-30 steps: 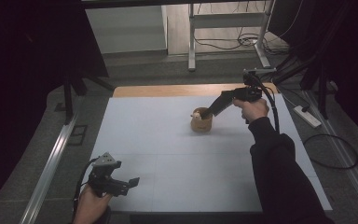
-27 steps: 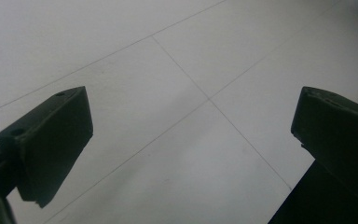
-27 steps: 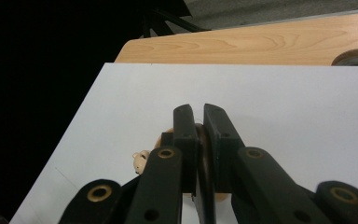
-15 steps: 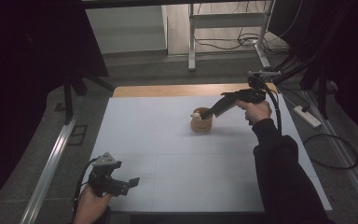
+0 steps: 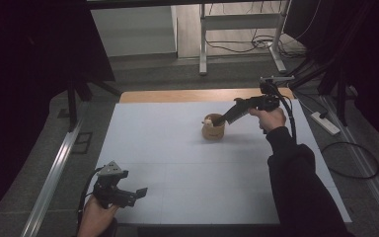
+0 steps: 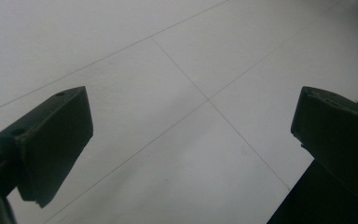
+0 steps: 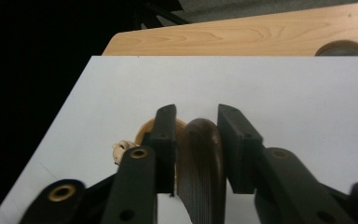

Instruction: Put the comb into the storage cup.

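Over the white mat (image 5: 177, 163): right gripper (image 7: 196, 140), jaws just easing apart around a dark wooden handle (image 7: 200, 163), half hiding the wooden cup (image 5: 212, 129). Left gripper (image 6: 191, 135) spread, empty.

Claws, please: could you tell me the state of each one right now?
Left claw: open, empty.
Right claw: open, jaws have just been opening; dark wooden handle between them.

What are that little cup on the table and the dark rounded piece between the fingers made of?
The cup looks like pale, matte wood, going by its tan colour. The dark piece seems to be stained, polished wood: fine grain lines and a soft sheen. Plastic can't be ruled out.
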`<move>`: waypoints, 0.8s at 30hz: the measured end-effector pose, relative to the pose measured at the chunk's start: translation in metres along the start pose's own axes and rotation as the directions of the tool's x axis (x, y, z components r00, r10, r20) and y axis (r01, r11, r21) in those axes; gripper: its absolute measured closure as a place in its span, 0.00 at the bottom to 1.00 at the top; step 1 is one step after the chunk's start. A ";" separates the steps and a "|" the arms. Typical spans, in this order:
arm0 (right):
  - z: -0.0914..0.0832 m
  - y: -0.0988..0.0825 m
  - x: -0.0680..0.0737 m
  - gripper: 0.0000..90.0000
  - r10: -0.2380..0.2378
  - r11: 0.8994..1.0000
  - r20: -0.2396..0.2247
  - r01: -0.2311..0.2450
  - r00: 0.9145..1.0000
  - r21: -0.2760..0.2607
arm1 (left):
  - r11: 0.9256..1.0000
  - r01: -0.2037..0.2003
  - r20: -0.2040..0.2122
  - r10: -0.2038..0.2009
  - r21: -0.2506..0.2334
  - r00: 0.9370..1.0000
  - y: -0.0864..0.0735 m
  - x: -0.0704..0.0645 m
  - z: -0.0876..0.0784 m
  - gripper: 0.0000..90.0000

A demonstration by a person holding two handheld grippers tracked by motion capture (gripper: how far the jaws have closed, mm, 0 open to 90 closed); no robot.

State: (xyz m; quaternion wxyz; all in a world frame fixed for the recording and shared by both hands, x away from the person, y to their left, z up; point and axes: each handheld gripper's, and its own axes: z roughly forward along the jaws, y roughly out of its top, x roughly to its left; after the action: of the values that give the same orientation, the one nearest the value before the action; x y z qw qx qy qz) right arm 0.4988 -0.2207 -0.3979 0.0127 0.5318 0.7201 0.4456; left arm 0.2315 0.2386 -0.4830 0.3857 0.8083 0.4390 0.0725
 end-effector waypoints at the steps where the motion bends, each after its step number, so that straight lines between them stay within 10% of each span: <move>1: 0.000 0.000 0.001 0.70 -0.009 1.000 0.010 0.009 1.000 0.001 | 1.000 0.000 0.000 0.000 0.000 1.000 0.000 0.000 0.000 0.00; 24: -0.002 -0.008 0.013 0.24 -0.187 0.982 0.108 0.185 0.976 0.029 | 1.000 0.002 0.004 -0.002 -0.001 1.000 0.000 0.001 0.000 0.00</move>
State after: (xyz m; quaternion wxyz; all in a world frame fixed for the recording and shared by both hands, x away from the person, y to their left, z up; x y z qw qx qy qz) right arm 0.4859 -0.2124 -0.3957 0.0889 0.4858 0.7689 0.4059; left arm 0.2316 0.2393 -0.4829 0.3871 0.8077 0.4390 0.0707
